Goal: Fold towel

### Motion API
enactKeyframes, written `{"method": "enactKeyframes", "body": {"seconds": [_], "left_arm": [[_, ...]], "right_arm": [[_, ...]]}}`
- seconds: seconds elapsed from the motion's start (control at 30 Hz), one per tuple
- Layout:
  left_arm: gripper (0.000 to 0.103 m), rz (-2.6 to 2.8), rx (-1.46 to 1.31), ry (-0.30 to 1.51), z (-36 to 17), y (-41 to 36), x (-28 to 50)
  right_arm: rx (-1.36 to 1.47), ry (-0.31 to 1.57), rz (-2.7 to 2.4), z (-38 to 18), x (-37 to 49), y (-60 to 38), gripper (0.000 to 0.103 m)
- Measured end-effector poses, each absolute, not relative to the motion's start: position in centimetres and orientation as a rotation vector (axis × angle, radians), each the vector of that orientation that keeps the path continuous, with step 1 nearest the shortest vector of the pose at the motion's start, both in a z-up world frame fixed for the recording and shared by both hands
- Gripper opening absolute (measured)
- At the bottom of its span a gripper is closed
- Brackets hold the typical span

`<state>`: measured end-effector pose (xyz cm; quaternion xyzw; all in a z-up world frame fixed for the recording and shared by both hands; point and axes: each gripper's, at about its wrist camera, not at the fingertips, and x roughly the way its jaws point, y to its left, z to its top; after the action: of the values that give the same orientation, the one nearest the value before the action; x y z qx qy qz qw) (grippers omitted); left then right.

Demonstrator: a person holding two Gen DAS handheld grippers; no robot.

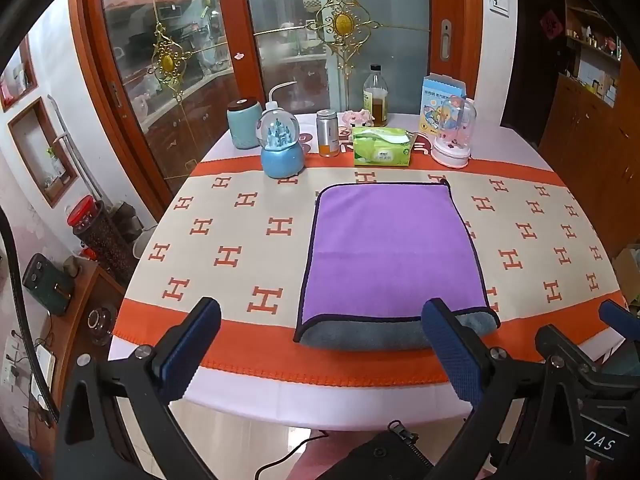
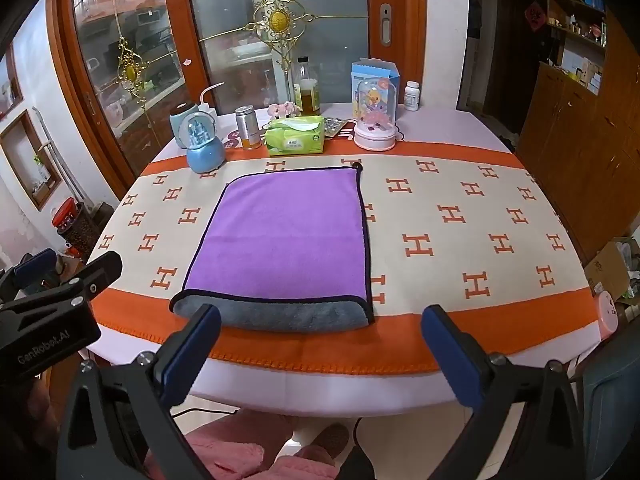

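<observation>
A purple towel (image 1: 390, 248) with a dark border lies flat on the table, folded over so its grey underside shows along the near edge. It also shows in the right wrist view (image 2: 284, 240). My left gripper (image 1: 320, 346) is open and empty, held just off the table's near edge, in front of the towel's near left part. My right gripper (image 2: 320, 354) is open and empty, in front of the towel's near right corner. The right gripper (image 1: 592, 344) shows at the right of the left wrist view, and the left gripper (image 2: 60, 280) at the left of the right wrist view.
An orange and beige tablecloth (image 1: 224, 256) with H marks covers the table. Along the far edge stand a blue snow globe (image 1: 280, 148), a can (image 1: 328, 132), a green tissue pack (image 1: 382, 146), an oil bottle (image 1: 375, 96), a pink dome ornament (image 1: 454, 136) and a blue box (image 1: 440, 100).
</observation>
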<state>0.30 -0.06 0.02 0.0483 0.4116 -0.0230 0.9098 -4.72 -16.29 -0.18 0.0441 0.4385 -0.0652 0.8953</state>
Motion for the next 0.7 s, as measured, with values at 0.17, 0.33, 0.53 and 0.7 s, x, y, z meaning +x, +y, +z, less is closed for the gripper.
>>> {"method": "enactKeyframes", "body": {"seconds": [0.17,0.33,0.53,0.7], "left_arm": [[0.100,-0.044,0.101,0.849,0.2,-0.3,0.6],[0.100,-0.035,0.106,0.847,0.2,-0.9,0.5],[0.100,-0.027,0.111,0.844,0.4,-1.3,0.5],[0.100,-0.012,0.115,0.846,0.5,-1.4,0.0]], "right_arm": [[0.092,0.909,-0.135,-0.1,-4.8,-16.4,0.101],[0.091,0.908,-0.136,0.0,-4.9,-16.4,0.101],[0.087,0.910,-0.130,-0.2,-4.6,-16.9,0.101],[0.083,0.906,-0.117,0.2,-4.7,-17.2,0.101]]}}
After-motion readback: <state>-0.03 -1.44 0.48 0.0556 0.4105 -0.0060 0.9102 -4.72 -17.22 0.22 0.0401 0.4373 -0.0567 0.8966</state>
